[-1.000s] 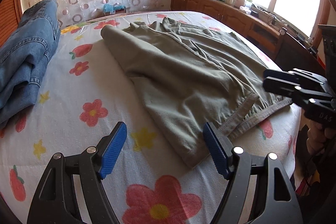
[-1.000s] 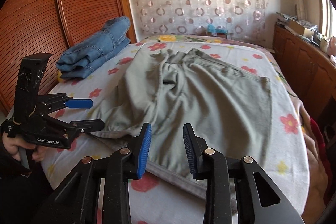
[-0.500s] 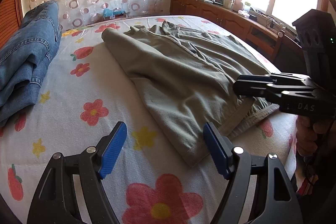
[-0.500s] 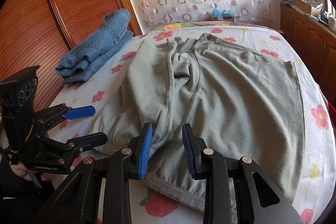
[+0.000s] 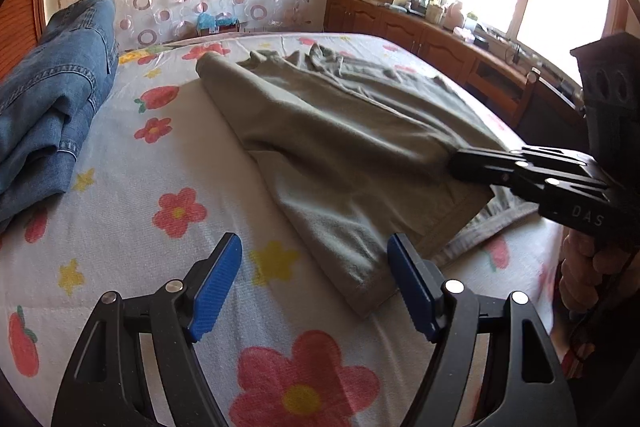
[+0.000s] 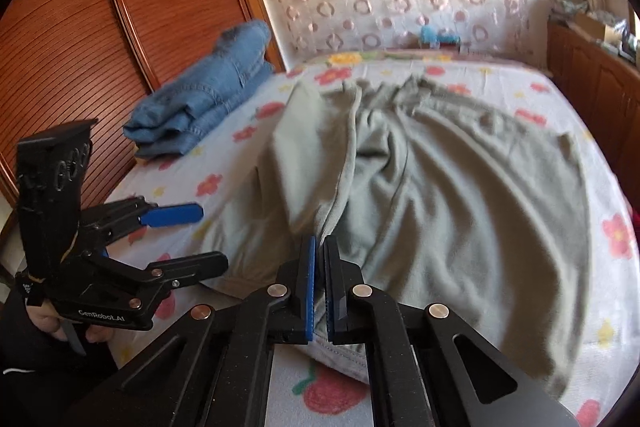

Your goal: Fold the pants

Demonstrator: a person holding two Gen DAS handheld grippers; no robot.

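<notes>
- Since a second ago my right gripper has gone from parted fingers over the waistband to a clamp on it; the blue pads now pinch the near hem of the grey-green pants, and cloth puckers up toward the pinch.
- My left gripper has hardly moved: its fingers stand wide apart, holding nothing, just beside the near corner of the pants on the bed.
- One corner is secured, I judge; the left must take its own before any fold can be carried over.
- Folded jeans lie well apart at the far left edge.
- Motion blur softens the right view, and the pads hide how many layers I hold.
</notes>
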